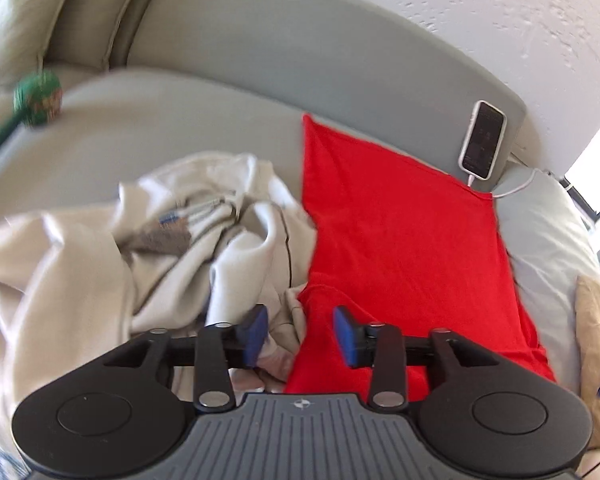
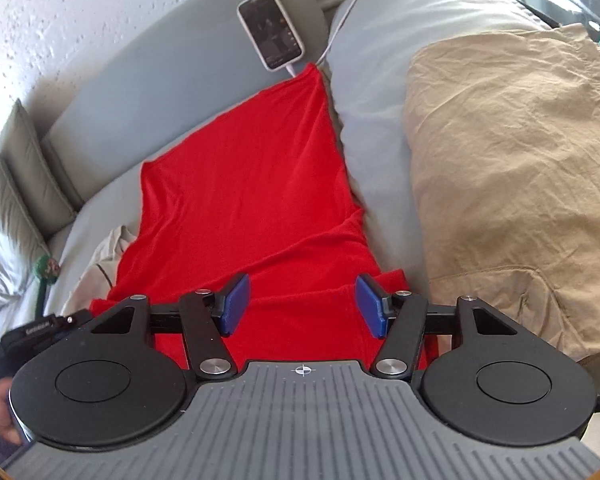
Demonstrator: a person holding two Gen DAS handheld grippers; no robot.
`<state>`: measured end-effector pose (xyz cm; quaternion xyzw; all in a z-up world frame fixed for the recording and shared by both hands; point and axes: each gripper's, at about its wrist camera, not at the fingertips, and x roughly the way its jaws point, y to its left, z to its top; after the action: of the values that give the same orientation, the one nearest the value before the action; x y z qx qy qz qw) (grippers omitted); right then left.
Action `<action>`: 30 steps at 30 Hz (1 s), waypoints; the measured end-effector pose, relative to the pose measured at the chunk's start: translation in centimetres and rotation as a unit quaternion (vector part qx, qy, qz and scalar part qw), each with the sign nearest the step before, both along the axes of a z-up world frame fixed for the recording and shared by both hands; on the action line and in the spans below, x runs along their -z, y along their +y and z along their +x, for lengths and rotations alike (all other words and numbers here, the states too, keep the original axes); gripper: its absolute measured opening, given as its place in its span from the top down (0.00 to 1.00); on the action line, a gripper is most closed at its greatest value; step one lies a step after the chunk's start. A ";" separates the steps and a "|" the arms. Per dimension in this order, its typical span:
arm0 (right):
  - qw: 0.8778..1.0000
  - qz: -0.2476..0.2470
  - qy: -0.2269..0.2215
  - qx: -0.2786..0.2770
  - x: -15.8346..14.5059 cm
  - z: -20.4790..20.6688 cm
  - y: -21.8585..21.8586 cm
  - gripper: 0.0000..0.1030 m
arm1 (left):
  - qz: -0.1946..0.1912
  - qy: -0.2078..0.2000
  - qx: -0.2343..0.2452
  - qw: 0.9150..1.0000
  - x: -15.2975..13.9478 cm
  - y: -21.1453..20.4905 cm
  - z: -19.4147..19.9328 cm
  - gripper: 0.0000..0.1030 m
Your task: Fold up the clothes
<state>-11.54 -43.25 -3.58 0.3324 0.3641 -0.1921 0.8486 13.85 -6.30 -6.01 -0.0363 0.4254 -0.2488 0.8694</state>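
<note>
1. Red garment lies flat along the grey couch seat, far corner almost at the phone, near hem under both grippers.
2. Left gripper: jaws parted, nothing pinched; it sits over the red edge where that edge meets the cream clothes pile.
3. Right gripper: jaws released, red hem below the pads but not clamped.
4. Risk: left pinch could catch cream fabric with the red, since the two overlap right there. That would drag the pile into the fold.
5. Risk: folding toward the far end could snag the white charging cable or knock the phone.
6. Risk: uneven grab heights would skew the fold; the hem is already rippled.
7. Tan trousers sit on the cushion to the right, apart from the red.
8. Writing: small print on the dark strap at the right view's left edge is unreadable. Phone screen blurred.
</note>
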 end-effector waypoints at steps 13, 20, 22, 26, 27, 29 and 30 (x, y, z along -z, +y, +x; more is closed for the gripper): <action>0.993 0.049 0.065 -0.085 4.3 3.8 1.9 0.56 | 0.240 0.001 0.154 0.959 3.0 -4.3 -5.6 0.89; 0.996 -0.006 0.063 -0.064 3.1 2.4 1.0 0.55 | 0.285 -0.020 0.129 0.950 1.0 -2.1 -5.5 0.86; 0.996 -0.023 0.047 -0.077 2.4 2.5 1.8 0.68 | 0.218 -0.009 0.145 0.965 -0.3 -2.5 -6.1 0.81; 0.991 -0.032 0.044 -0.121 2.5 4.6 4.4 0.81 | 0.180 0.002 0.204 0.962 0.2 -5.4 -8.0 0.71; 0.989 -0.040 0.050 -0.133 2.9 5.5 5.0 0.80 | 0.224 -0.023 0.204 0.953 1.0 -6.2 -8.5 0.74; 0.985 -0.065 0.072 -0.146 3.7 6.6 5.4 0.78 | 0.306 -0.055 0.203 0.928 2.9 -6.9 -8.8 0.76; 0.982 -0.079 0.086 -0.149 4.1 7.0 5.4 0.79 | 0.314 -0.051 0.200 0.927 3.1 -6.5 -8.6 0.80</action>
<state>-4.58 -37.83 -7.69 0.1882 0.4647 -0.1191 0.8570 5.24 -12.77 -9.15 0.3370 0.4353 -0.2732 0.7889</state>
